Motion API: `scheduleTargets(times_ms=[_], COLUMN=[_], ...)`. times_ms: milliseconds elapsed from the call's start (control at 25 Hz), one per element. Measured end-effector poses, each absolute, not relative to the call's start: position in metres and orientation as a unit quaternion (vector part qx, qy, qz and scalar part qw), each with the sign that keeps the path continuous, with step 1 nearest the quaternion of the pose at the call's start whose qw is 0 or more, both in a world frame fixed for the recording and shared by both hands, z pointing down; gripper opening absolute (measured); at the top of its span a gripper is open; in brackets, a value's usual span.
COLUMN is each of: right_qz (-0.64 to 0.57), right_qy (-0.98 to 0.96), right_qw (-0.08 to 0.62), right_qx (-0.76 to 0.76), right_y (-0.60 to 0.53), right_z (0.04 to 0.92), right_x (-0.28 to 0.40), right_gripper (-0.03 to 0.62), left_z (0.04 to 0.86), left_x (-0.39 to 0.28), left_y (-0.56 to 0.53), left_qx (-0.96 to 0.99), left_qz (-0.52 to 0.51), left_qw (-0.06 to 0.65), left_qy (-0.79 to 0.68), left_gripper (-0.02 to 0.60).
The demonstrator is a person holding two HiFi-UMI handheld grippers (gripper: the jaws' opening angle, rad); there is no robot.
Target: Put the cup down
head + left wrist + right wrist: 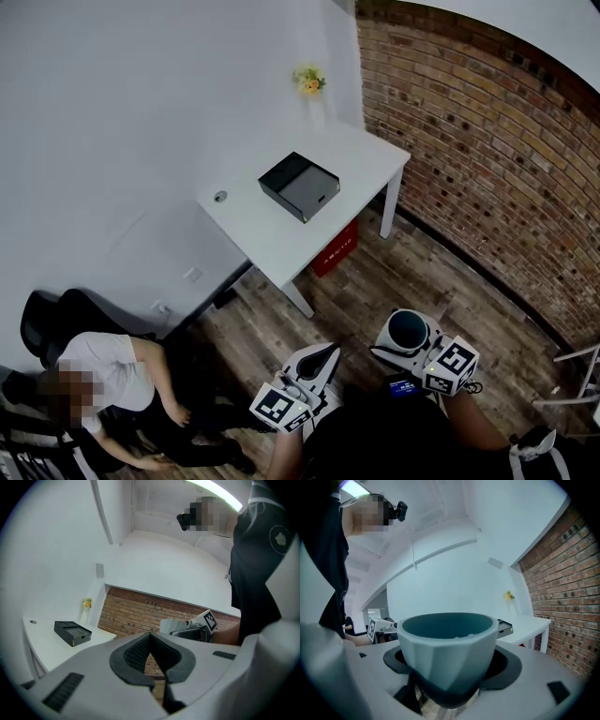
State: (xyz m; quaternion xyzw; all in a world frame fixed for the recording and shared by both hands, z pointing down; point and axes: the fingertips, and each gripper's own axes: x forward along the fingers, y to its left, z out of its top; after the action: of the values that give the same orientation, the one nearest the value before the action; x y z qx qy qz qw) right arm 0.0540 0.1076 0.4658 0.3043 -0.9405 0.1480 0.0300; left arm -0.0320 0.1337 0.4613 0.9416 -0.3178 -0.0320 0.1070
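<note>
The cup (407, 329), pale outside and teal inside, stands upright between the jaws of my right gripper (413, 343), which is shut on its lower half. It fills the middle of the right gripper view, where the cup (447, 653) sits in the right gripper (449, 693) with dark pads against both sides. It is held in the air over the wood floor, short of the white table (361, 159). My left gripper (314, 366) is beside it, shut and with nothing in it; its left gripper (154, 677) pads meet in a V.
A black open box (298, 186) lies on the table, with a small round thing (220, 197) and yellow flowers (308, 82) near the wall. A red box (336, 248) sits under the table. A brick wall (487, 159) runs along the right. A person (112, 375) sits at the lower left.
</note>
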Motion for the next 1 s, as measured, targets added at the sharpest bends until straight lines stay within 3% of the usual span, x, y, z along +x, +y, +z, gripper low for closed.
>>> scheduleTargets(times_ms=[320,1000], right_qz=[0.169,0.169], right_qy=[-0.940,-0.965], right_qw=[0.033,0.020], right_qx=[0.293,0.199], right_y=[0.019,-0.279], right_z=[0.486,0.478], right_x=[0.048,0.013], right_gripper=[0.394,0.394], left_z=[0.474,0.467], left_x=[-0.039,-0.074], left_y=[0.044,-0.226], left_qx=[0.936,0.893], left_qz=[-0.026,-0.001], left_qw=[0.115,0.110], left_qy=[-0.331,-0.436], left_gripper=[0.008,0.008])
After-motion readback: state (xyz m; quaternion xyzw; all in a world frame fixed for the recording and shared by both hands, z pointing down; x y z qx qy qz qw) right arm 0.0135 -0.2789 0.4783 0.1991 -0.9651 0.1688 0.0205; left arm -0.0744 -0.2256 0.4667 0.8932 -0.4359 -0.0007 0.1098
